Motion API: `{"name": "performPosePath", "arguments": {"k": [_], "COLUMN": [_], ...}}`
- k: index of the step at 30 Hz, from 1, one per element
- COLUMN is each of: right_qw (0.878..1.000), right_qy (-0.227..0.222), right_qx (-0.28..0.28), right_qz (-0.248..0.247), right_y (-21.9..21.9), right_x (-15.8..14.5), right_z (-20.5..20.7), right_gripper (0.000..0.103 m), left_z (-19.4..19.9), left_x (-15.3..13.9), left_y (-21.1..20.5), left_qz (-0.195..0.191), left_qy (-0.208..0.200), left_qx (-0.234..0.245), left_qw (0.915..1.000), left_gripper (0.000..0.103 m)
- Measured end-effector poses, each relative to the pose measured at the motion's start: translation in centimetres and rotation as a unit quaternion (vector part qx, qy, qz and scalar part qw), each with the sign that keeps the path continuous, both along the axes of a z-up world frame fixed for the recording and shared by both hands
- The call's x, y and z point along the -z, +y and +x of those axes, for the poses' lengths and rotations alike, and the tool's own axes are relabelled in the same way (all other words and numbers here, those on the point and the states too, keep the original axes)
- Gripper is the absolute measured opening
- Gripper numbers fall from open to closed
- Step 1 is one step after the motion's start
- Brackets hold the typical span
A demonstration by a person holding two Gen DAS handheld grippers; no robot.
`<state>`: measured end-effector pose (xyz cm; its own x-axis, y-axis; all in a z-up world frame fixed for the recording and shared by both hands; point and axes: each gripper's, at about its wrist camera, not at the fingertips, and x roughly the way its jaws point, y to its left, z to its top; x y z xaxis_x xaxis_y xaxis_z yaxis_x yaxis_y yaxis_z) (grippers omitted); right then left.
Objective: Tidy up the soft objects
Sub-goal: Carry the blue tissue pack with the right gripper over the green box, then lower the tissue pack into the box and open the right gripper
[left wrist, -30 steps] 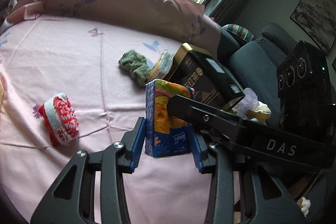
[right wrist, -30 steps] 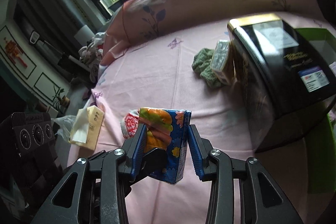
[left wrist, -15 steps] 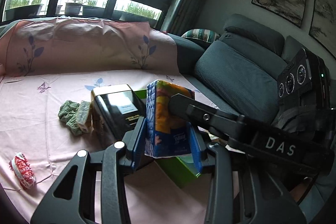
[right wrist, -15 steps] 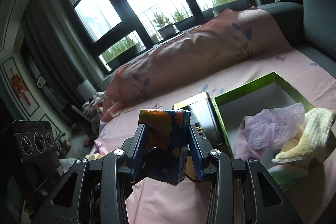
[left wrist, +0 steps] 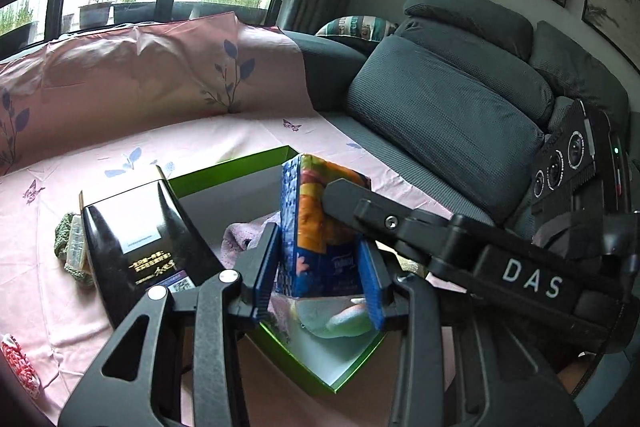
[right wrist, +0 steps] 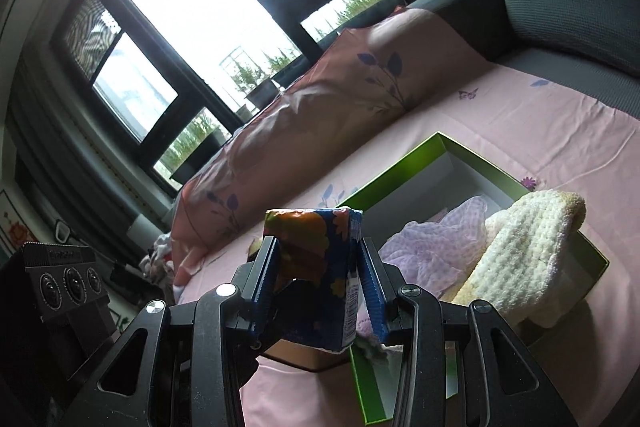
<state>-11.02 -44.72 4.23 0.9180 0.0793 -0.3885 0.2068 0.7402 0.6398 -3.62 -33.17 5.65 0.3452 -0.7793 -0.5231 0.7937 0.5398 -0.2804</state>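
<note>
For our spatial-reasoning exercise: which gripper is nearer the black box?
Left. The left gripper hangs right beside the black box; the right gripper reaches in from the tissue pack's far side.

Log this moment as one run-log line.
phase: carry | left gripper: shut on tissue pack | right gripper: shut on tissue pack | position: over green box

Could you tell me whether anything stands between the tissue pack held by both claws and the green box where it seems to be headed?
Nothing visible blocks it. The tissue pack hangs over the open green box, which has no lid on. Inside, a lilac cloth and a cream knitted piece fill part of the floor. The black box stands beside it.
</note>
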Motion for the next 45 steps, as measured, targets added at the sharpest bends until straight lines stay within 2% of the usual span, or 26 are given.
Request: {"name": "performPosePath", "arguments": {"k": [15, 21, 24, 26, 28, 31, 33, 36, 37, 39, 41, 45], "right_qw": [0.997, 0.997, 0.996, 0.996, 0.995, 0.995, 0.994, 0.995, 0.995, 0.996, 0.997, 0.997], "right_qy": [0.021, 0.031, 0.022, 0.025, 0.034, 0.048, 0.052, 0.058, 0.058, 0.056, 0.052, 0.058], "right_qx": [0.036, 0.055, 0.056, 0.060, 0.068, 0.075, 0.078, 0.075, 0.074, 0.069, 0.058, 0.034], "right_qz": [0.065, 0.050, 0.060, 0.065, 0.059, 0.053, 0.049, 0.034, 0.027, 0.013, -0.005, -0.043], "right_y": [-3.5, -3.7, -3.9, -4.0, -4.1, -4.0, -3.8, -2.9, -2.6, -1.7, -0.5, 2.0], "right_x": [3.0, 2.6, 2.6, 2.6, 2.6, 2.6, 2.4, 1.8, 1.6, 1.0, 0.4, -0.6], "right_z": [0.8, 0.3, 0.1, 0.0, 0.0, 0.0, 0.0, 0.1, 0.2, 0.3, 0.6, 1.5], "right_gripper": [0.042, 0.042, 0.042, 0.048, 0.050, 0.050, 0.050, 0.050, 0.051, 0.066, 0.069, 0.072], "left_z": [1.4, 0.9, 0.7, 0.6, 0.5, 0.3, 0.1, -0.1, -0.1, -0.1, -0.1, 0.3], "left_x": [2.0, 1.8, 1.4, 1.3, 1.0, 0.1, -0.6, -1.2, -1.3, -1.4, -1.4, -0.6], "left_y": [-3.4, -3.8, -3.6, -3.3, -2.6, -0.6, 0.9, 3.4, 4.2, 5.9, 7.7, 10.7], "left_qz": [0.021, 0.025, 0.026, 0.028, 0.026, 0.000, -0.014, -0.022, -0.021, -0.016, -0.009, 0.036], "left_qy": [0.039, 0.036, 0.034, 0.038, 0.040, 0.039, 0.034, 0.026, 0.024, 0.019, 0.010, 0.011], "left_qx": [-0.001, -0.005, -0.008, -0.008, -0.008, -0.012, -0.021, -0.041, -0.050, -0.072, -0.099, -0.155], "left_qw": [0.9990, 0.9990, 0.9991, 0.9988, 0.9988, 0.9992, 0.9991, 0.9986, 0.9983, 0.9971, 0.9950, 0.9871], "left_gripper": [0.037, 0.035, 0.038, 0.038, 0.040, 0.046, 0.059, 0.060, 0.061, 0.072, 0.073, 0.073]}}
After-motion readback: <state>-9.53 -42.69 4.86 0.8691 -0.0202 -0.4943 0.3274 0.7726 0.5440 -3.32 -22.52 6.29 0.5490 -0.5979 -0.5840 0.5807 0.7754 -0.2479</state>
